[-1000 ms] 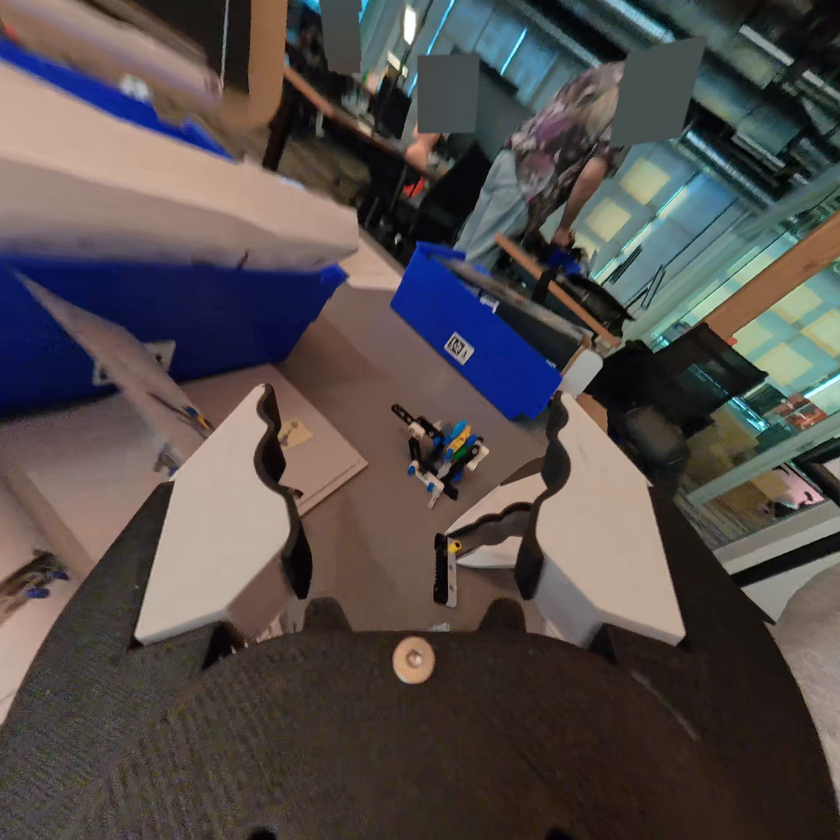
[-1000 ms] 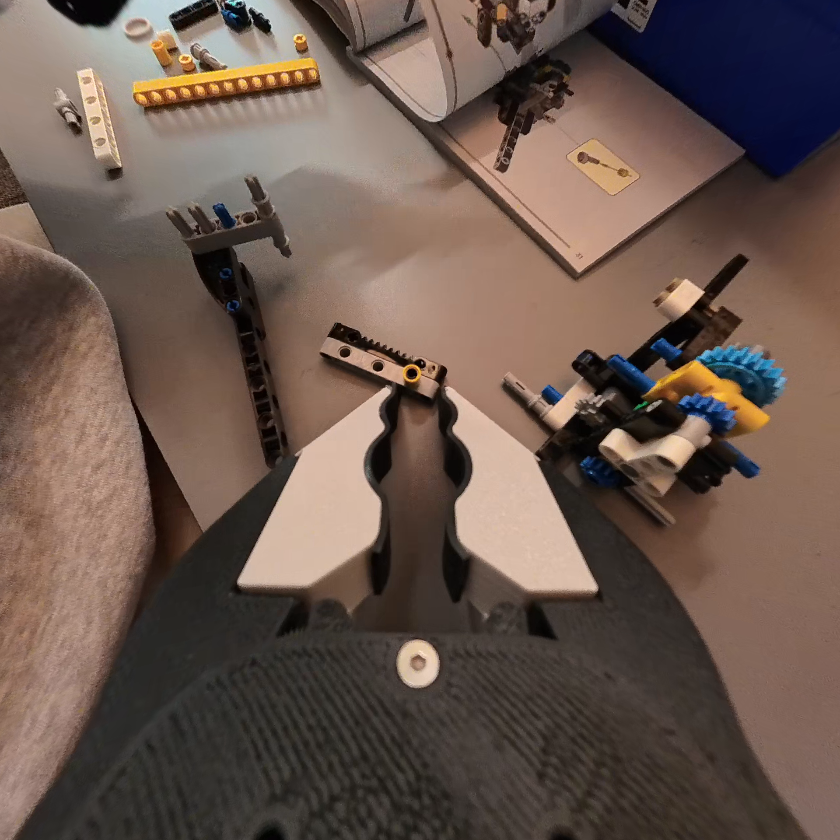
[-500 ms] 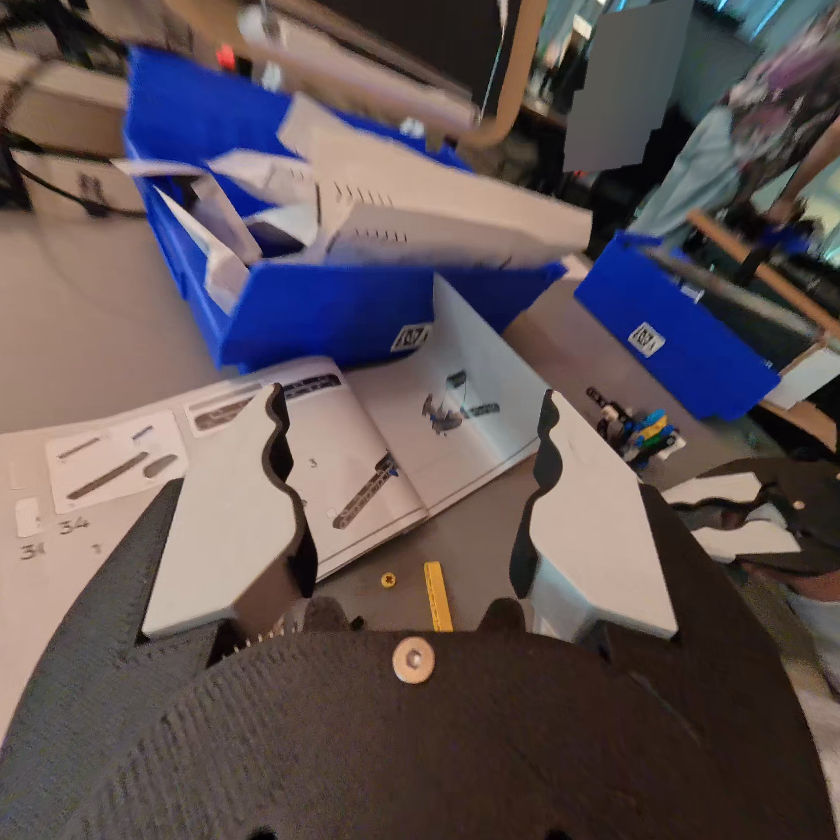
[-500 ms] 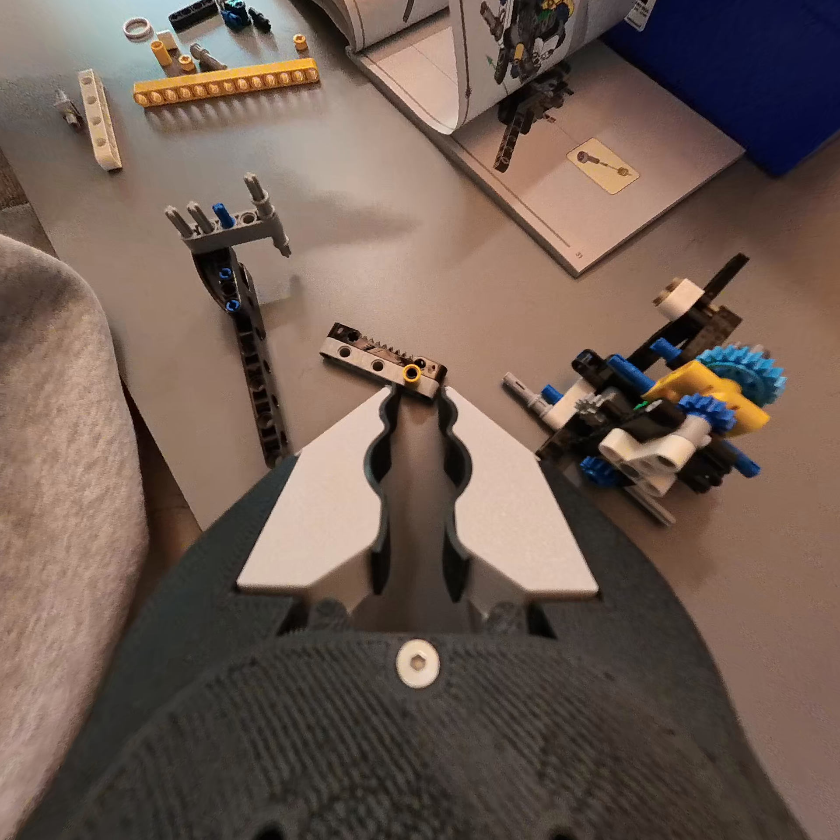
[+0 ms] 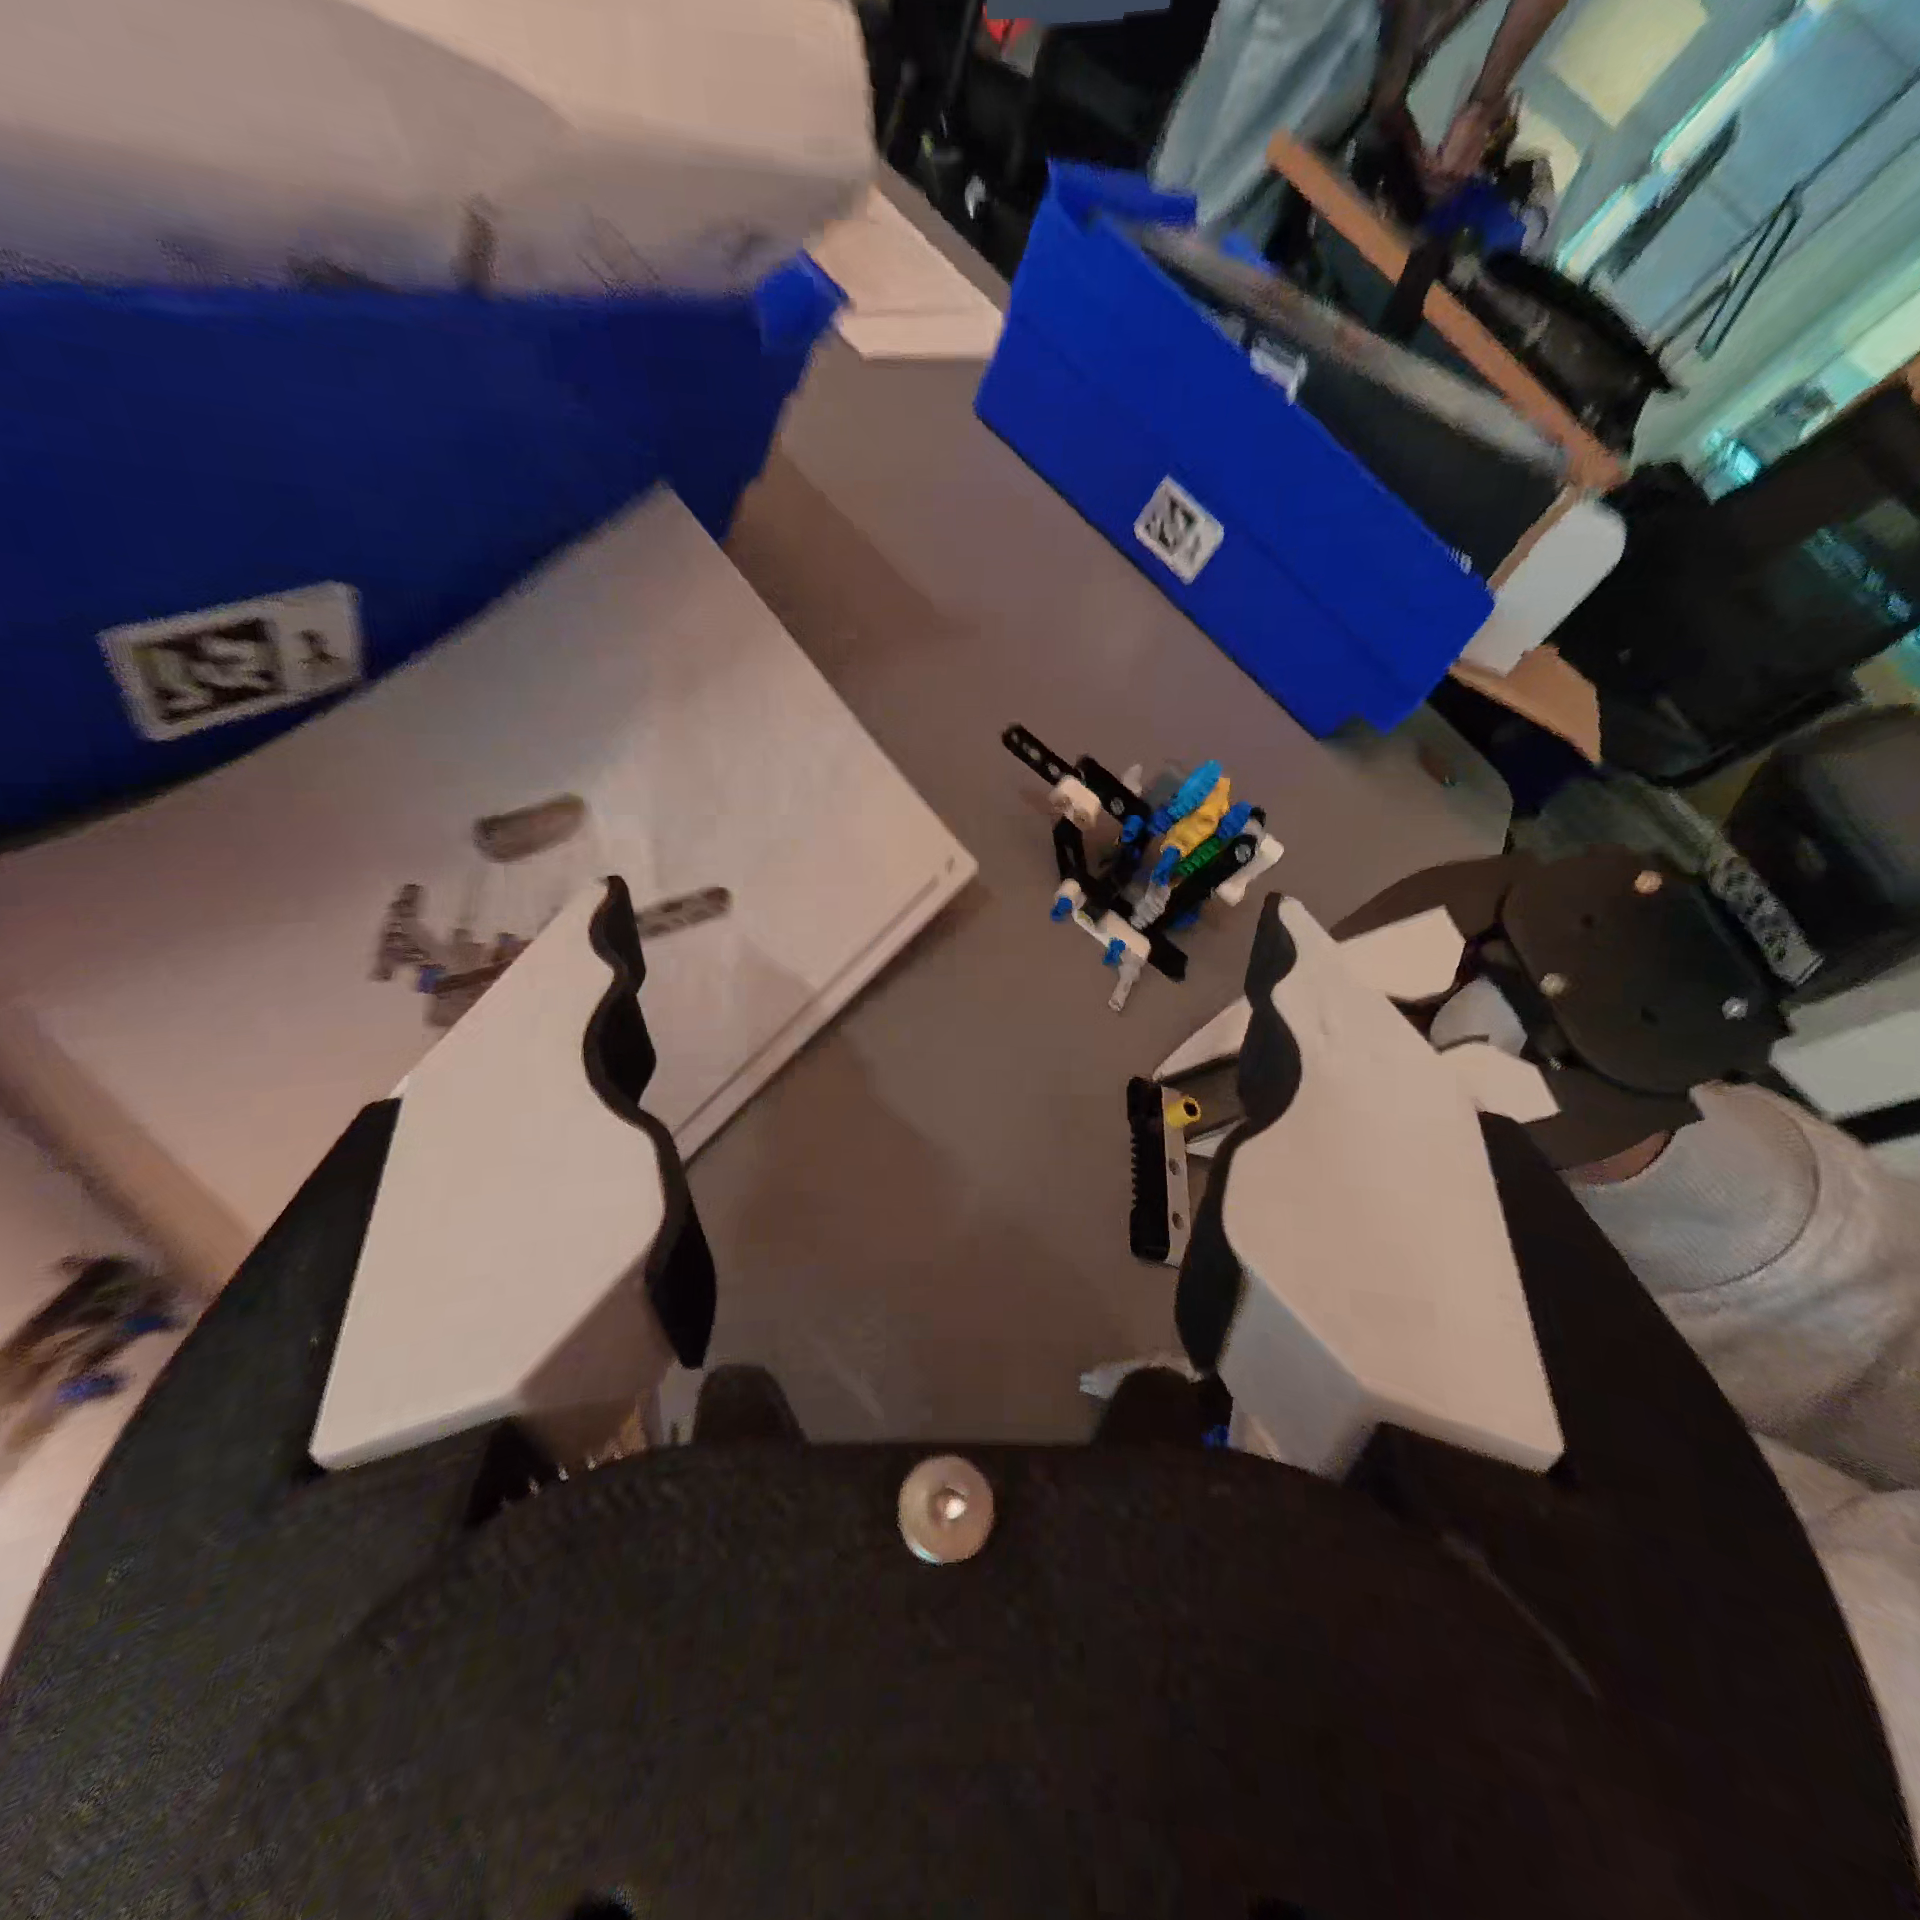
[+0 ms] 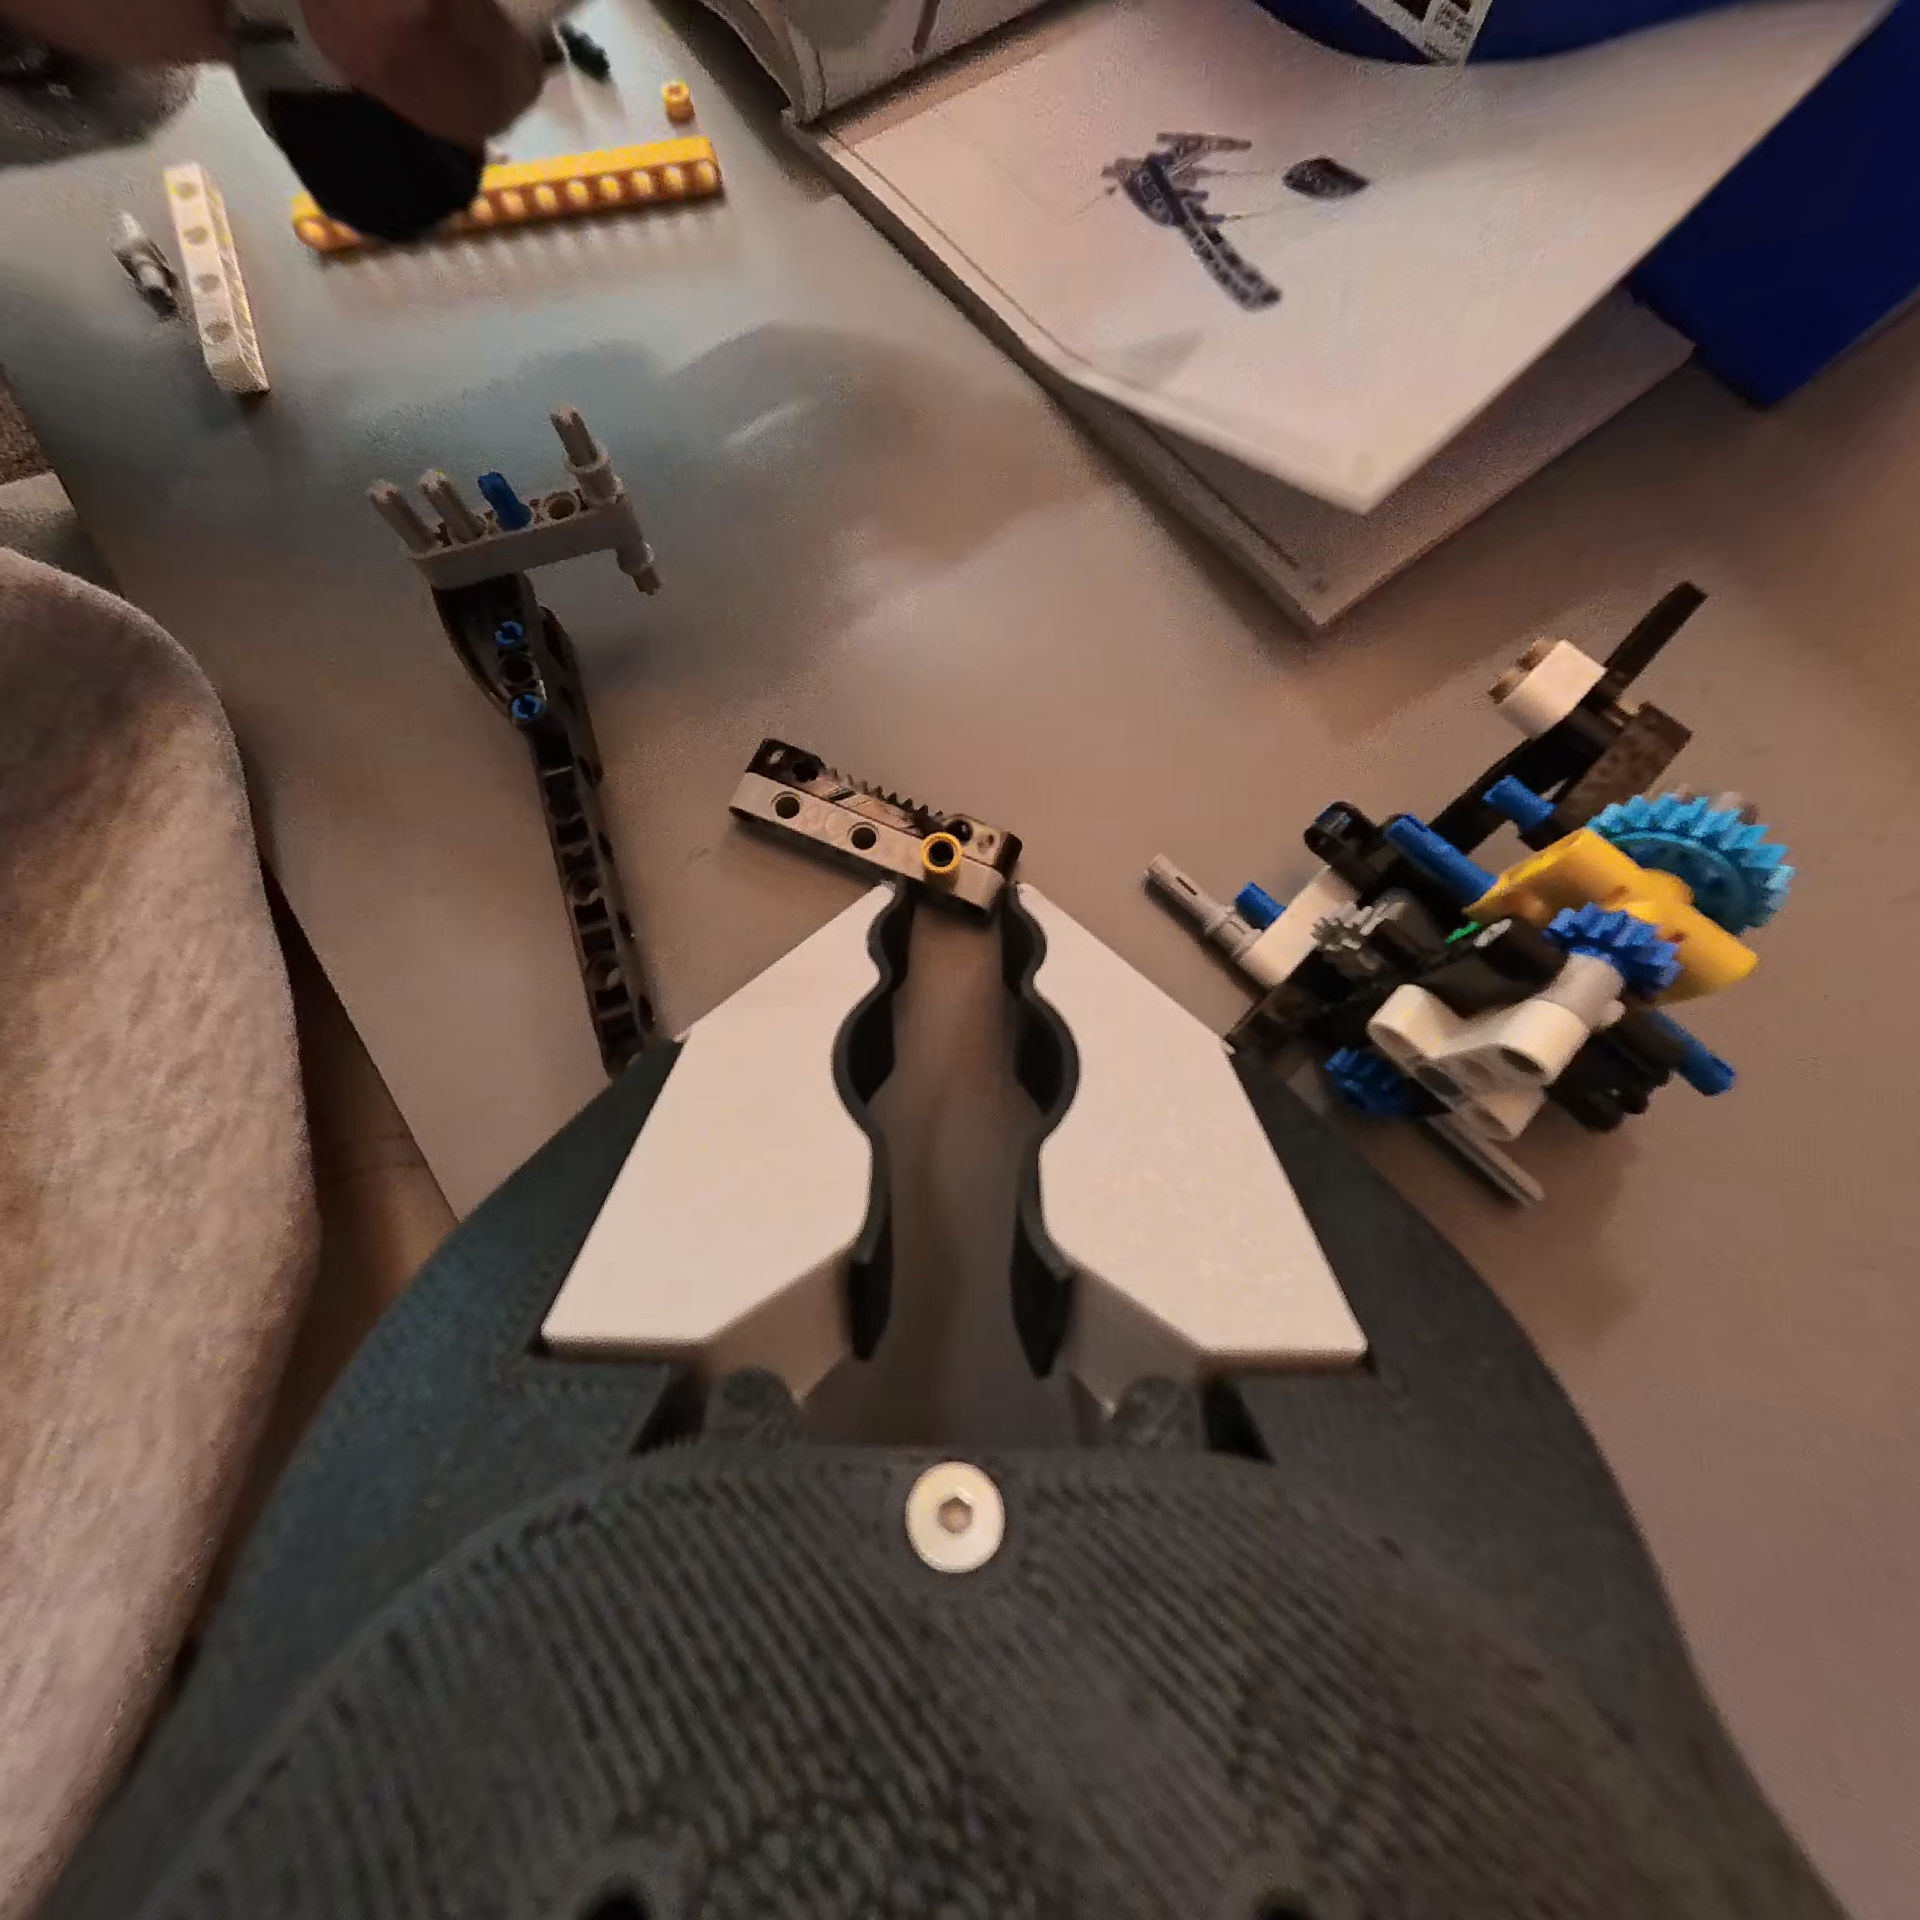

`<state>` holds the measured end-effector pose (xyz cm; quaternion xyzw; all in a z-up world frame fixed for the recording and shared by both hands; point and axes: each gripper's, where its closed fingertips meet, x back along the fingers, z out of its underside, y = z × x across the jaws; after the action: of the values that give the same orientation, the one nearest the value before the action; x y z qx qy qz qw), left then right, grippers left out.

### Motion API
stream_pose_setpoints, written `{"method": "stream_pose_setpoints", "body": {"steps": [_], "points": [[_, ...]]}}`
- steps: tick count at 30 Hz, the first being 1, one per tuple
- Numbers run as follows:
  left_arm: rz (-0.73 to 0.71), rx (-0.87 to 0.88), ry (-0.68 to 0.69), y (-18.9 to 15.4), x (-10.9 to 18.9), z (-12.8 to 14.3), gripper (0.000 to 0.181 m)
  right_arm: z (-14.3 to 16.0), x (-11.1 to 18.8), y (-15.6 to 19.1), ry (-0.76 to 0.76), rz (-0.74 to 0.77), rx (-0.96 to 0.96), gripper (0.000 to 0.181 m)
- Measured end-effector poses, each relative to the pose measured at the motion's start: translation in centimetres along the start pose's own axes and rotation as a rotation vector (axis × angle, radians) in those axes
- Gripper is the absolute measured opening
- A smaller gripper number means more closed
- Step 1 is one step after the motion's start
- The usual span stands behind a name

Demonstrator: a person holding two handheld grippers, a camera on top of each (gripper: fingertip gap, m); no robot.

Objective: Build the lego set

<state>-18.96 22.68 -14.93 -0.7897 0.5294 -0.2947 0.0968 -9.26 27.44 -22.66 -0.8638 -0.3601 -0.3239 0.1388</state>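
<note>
The small rack piece (image 6: 878, 831), a grey beam with a black toothed strip and a yellow pin at one end, lies on the grey table (image 6: 935, 540), and the right gripper (image 6: 954, 896) pinches its end near the pin between two almost closed fingers. In the left wrist view the same piece (image 5: 1155, 1174) shows just beside the right finger of the left gripper (image 5: 940, 914), which is wide open, holds nothing and hangs above the table. To the right of the rack piece, near but not touching, stands the half-built gear assembly (image 6: 1496, 935) with blue gears and a yellow block. To its left lies a long black beam with a grey cross part (image 6: 540, 675), and farther off a yellow beam (image 6: 582, 192) and a white beam (image 6: 213, 275). The open instruction booklet (image 6: 1299, 260) lies beyond, against a blue bin (image 5: 1226, 520). The step in hand seems to be bringing the rack piece to the assembly. To do it well, I think the right grip should stay firm but not twist, since only one end is held. The free gripper should steady the assembly from the side, so that it does not slide when the pin is pressed in. The holes should be aligned before pushing.
</note>
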Motion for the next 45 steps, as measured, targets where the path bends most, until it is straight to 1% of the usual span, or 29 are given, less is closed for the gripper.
{"method": "stream_pose_setpoints", "body": {"steps": [1,3,5,8,9,11,12,14,17,20,22,24,26,30,45], "points": [[-0.003,0.019,-0.047,0.7,1.0,-0.9,0.113,0.0,0.0,0.0,0.000,0.000,0.000,0.016],[-0.024,0.062,-0.159,2.6,3.5,-2.8,0.104,0.0,0.0,0.0,0.000,-0.002,0.000,0.016],[-0.074,0.101,-0.266,5.2,6.3,-4.1,0.094,0.0,0.0,0.1,0.000,-0.003,0.003,0.016],[-0.169,0.142,-0.356,8.8,10.4,-4.4,0.083,0.0,0.0,0.1,0.000,-0.002,0.005,0.016],[-0.195,0.140,-0.379,9.7,11.7,-4.4,0.073,0.0,0.0,0.1,0.000,-0.003,0.004,0.016],[-0.278,0.109,-0.455,11.7,14.9,-4.5,0.038,0.0,0.0,0.1,0.000,-0.008,-0.004,0.017],[-0.335,0.092,-0.496,12.9,16.5,-4.6,0.032,0.0,0.0,0.0,0.000,-0.010,-0.008,0.017],[-0.424,0.088,-0.540,15.0,19.2,-4.3,0.024,0.0,0.0,0.0,0.000,-0.009,-0.014,0.016],[-0.439,0.100,-0.582,16.3,22.0,-4.1,0.019,0.0,-0.1,0.0,0.000,-0.003,-0.009,0.016],[-0.519,0.050,-0.604,17.9,24.2,-3.6,0.014,-0.1,-0.2,-0.2,0.000,-0.001,-0.019,0.016],[-0.560,0.024,-0.590,18.9,24.8,-2.8,0.016,-0.2,-0.2,-0.2,0.000,0.000,-0.023,0.016],[-0.576,0.041,-0.603,19.7,25.1,-2.4,0.021,-0.3,-0.3,-0.3,0.000,0.000,-0.022,0.016],[-0.572,0.048,-0.617,19.9,25.0,-2.3,0.025,-0.3,-0.4,-0.3,0.000,-0.001,-0.023,0.016],[-0.625,0.002,-0.610,19.9,25.2,-2.4,0.028,-0.3,-0.4,-0.3,-0.001,-0.004,-0.028,0.016],[-0.593,0.034,-0.607,20.0,24.8,-2.3,0.031,-0.6,-0.7,-0.5,0.000,0.000,-0.023,0.016]]}}
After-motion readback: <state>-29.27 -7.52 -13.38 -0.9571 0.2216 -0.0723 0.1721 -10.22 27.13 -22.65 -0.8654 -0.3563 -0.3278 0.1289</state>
